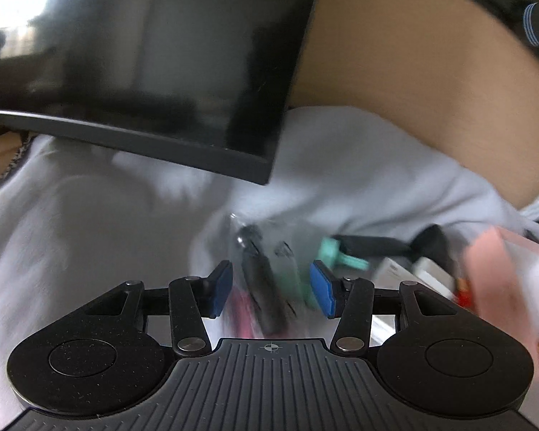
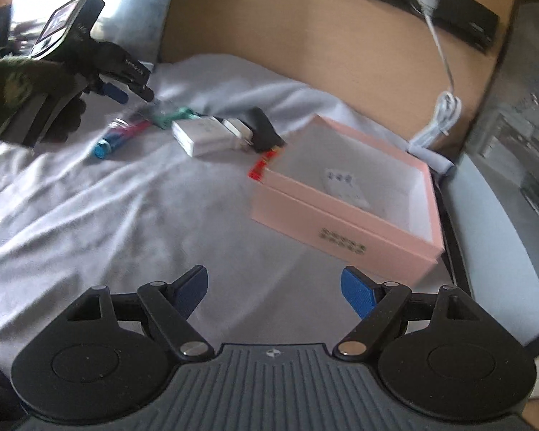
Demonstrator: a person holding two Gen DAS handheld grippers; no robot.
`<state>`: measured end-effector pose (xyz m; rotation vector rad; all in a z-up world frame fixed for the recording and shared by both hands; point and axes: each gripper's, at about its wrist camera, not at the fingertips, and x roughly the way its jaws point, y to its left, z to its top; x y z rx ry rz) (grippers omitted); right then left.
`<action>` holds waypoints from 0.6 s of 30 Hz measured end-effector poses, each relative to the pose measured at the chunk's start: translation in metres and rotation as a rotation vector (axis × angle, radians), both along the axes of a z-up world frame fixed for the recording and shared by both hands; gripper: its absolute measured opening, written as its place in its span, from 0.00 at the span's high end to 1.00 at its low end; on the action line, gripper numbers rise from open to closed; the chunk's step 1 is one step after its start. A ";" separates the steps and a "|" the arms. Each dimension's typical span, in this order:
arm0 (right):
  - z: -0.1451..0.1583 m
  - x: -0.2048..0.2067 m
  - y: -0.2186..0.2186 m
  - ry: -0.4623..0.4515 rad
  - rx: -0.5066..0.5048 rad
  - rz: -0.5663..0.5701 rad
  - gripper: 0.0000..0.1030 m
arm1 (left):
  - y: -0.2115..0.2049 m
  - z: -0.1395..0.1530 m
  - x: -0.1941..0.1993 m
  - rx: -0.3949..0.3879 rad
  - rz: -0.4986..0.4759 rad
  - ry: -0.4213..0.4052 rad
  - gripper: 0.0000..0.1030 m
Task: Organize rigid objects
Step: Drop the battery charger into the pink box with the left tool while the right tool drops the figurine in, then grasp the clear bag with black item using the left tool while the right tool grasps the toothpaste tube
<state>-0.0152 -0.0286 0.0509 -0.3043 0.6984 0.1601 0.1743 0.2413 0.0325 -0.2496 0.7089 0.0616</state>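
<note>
Wrinkled white sheet [image 2: 100, 208] over the desk, tan wall [image 2: 305, 36] behind. Pink box [image 2: 345, 212] at 2 o'clock. Left claw [image 1: 271, 289] and right claw [image 2: 275, 292] both spread apart, empty.

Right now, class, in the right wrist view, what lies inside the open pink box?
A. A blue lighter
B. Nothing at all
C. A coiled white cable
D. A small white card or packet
D: a small white card or packet lies on the white floor of the pink box; the blue lighter lies out on the sheet, and the coiled white cable lies behind the box.
</note>
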 end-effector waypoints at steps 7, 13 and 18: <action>-0.008 0.003 -0.009 0.034 -0.014 -0.073 0.21 | 0.005 -0.025 0.022 0.011 -0.029 0.030 0.72; -0.009 0.025 0.005 0.055 0.007 -0.054 0.30 | 0.030 -0.014 -0.022 -0.003 -0.051 -0.024 0.77; -0.005 0.062 0.040 0.076 0.074 0.059 0.30 | 0.053 -0.010 -0.083 -0.058 -0.028 -0.013 0.77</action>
